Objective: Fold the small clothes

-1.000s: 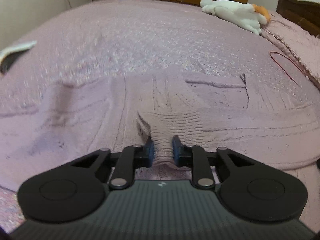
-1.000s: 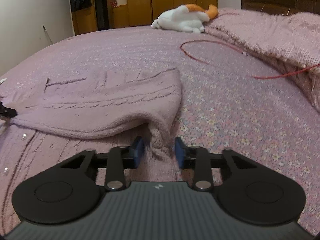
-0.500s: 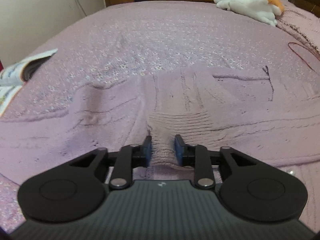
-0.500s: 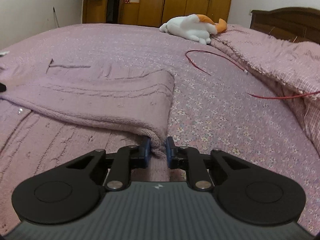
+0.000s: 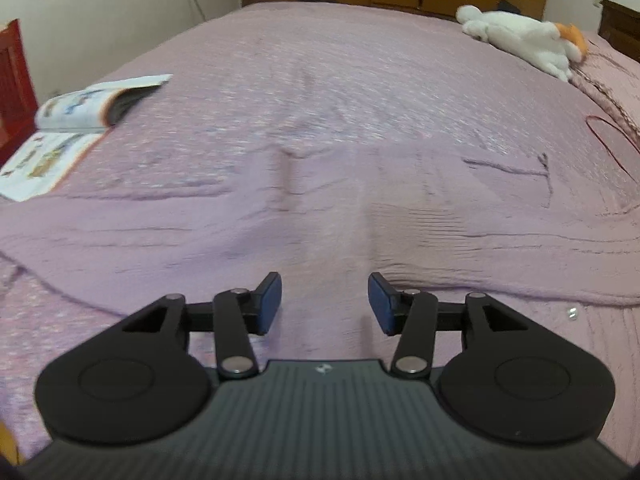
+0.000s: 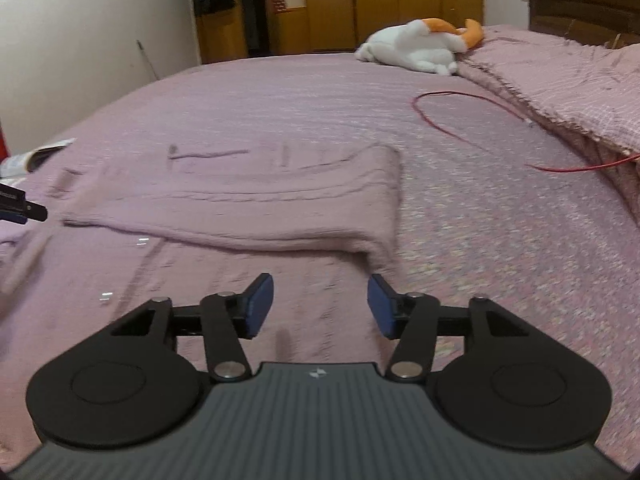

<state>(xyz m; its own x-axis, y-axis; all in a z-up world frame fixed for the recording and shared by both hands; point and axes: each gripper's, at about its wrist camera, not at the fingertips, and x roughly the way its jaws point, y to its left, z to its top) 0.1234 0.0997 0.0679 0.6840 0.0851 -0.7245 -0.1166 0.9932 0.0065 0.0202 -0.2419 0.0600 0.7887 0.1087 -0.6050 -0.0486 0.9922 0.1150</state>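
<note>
Left gripper jaws just opened, spread with nothing pinched; knit sweater lies flat on the bed, folded edge just ahead of the tips. Right gripper likewise just opened, empty; the sweater's folded corner sits ahead of its right fingertip, lower layer under the jaws

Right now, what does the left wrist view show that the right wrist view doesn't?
Only the left wrist view shows the open picture book's printed pages, and the left gripper with jaws just opened, empty. Only the right wrist view shows the sweater's folded side edge, the full red cable and the right gripper, jaws likewise just opened. Both show the pink knit sweater, the plush toy and wardrobes.
</note>
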